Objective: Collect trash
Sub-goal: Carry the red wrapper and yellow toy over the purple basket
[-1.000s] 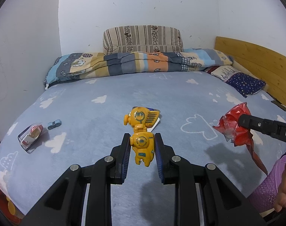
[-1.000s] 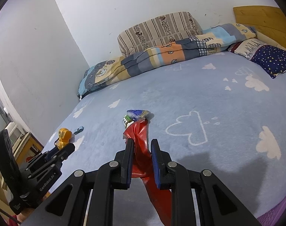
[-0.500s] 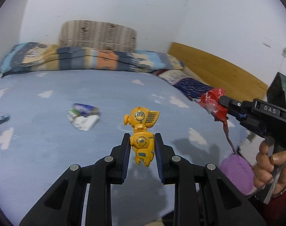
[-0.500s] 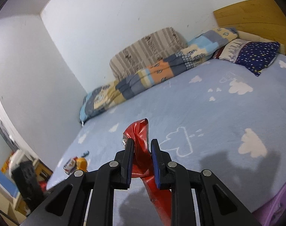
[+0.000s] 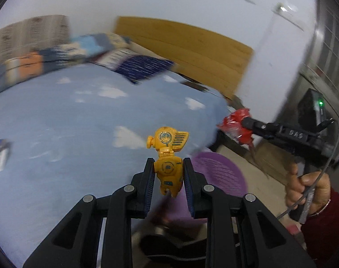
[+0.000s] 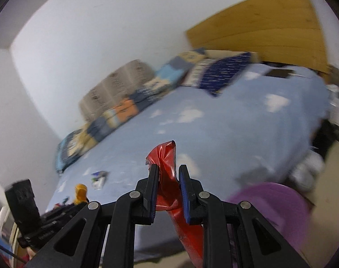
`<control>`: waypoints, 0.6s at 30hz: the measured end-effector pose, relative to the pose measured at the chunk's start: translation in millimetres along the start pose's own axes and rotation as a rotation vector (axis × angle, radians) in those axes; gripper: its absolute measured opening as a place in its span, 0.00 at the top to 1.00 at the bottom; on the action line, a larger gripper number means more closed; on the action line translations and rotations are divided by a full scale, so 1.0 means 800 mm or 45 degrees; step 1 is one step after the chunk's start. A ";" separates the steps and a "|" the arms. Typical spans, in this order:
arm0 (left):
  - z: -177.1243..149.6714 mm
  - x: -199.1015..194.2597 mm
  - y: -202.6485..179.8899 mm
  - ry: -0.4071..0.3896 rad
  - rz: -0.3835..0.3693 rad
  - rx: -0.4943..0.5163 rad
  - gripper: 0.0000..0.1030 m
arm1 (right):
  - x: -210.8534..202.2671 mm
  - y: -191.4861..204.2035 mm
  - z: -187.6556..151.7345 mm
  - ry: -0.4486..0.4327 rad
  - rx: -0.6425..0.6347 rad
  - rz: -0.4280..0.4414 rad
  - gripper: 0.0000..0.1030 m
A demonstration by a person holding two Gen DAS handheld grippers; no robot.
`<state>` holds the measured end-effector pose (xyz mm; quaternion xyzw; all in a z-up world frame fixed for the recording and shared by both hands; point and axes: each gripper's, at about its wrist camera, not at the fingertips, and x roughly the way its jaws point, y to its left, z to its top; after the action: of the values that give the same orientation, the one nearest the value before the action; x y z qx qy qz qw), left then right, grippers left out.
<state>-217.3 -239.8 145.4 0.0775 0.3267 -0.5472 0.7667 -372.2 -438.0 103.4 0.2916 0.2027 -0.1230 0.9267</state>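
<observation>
Bed: lying under a blue sheet with white clouds, filling most of both views; blurred.
Headboard: wooden, standing against the white wall at the bed's far side.
Bedding: folded patchwork quilt and a striped pillow lying along the wall; a dark blue starred pillow lying near the headboard.
Purple basket: sitting on the floor beside the bed's near edge, below both grippers.
Right gripper: jaws standing narrow, clamping a red plastic wrapper whose tail is hanging below the fingers; a hand is gripping its handle.
Left gripper: jaws standing narrow, clamping the body of a yellow toy robot, head projecting past the fingertips, over the bed's edge.
Crumpled packet: lying on the sheet, well apart from both grippers.
</observation>
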 end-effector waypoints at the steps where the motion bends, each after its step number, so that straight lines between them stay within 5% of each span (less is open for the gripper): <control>1: 0.003 0.011 -0.012 0.020 -0.019 0.019 0.77 | -0.008 -0.014 -0.001 0.000 0.016 -0.025 0.81; 9: 0.009 0.088 -0.104 0.173 -0.117 0.184 0.77 | -0.051 -0.104 -0.011 -0.025 0.153 -0.140 0.81; 18: 0.004 0.123 -0.134 0.282 -0.114 0.241 0.77 | -0.055 -0.136 -0.019 -0.035 0.232 -0.146 0.81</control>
<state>-293.1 -360.6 116.2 0.1949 0.3594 -0.5973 0.6900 -453.4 -511.0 58.1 0.3610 0.1942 -0.1976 0.8905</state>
